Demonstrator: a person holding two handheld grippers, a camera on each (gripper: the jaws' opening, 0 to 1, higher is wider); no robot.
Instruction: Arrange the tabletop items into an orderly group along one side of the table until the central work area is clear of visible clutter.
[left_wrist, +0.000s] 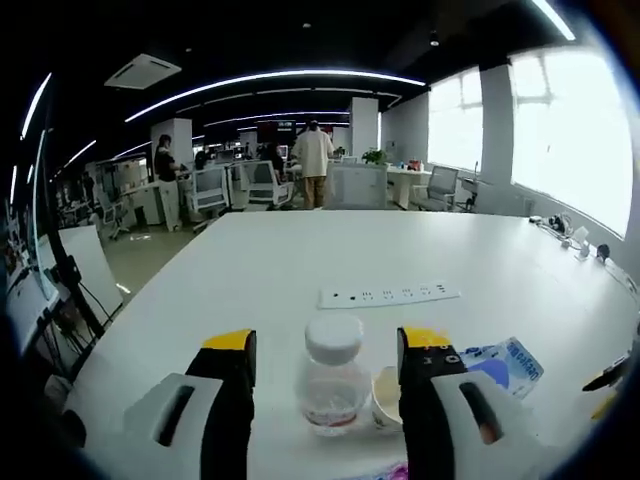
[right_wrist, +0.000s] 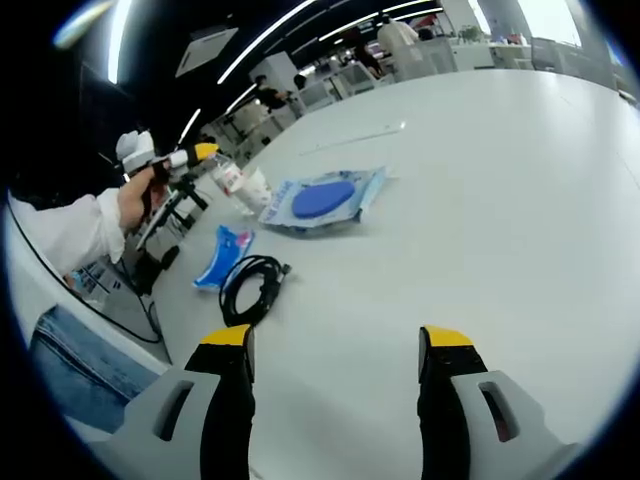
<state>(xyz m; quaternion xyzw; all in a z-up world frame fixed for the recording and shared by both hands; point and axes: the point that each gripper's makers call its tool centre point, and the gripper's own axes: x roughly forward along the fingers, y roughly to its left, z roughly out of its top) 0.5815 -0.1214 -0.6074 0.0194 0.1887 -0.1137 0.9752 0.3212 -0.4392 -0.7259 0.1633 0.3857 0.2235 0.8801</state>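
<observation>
The left tongs (left_wrist: 325, 375) stand wide open around a clear white-capped bottle (left_wrist: 332, 385) near the desk (left_wrist: 300, 260) edge — framing it, not gripping, probably to shift it sideways. A paper cup (left_wrist: 386, 398) sits just beside it. The right tongs (right_wrist: 335, 385) hang open and empty over bare desk, a black cable (right_wrist: 250, 288) and blue-disc packet (right_wrist: 325, 198) ahead.

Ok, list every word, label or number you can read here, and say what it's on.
None is legible.
Blue packet: print too blurred.
Bottle label: too blurred.
Left claw marking on the right jaw: too small to read.
Power strip: no readable text.
</observation>
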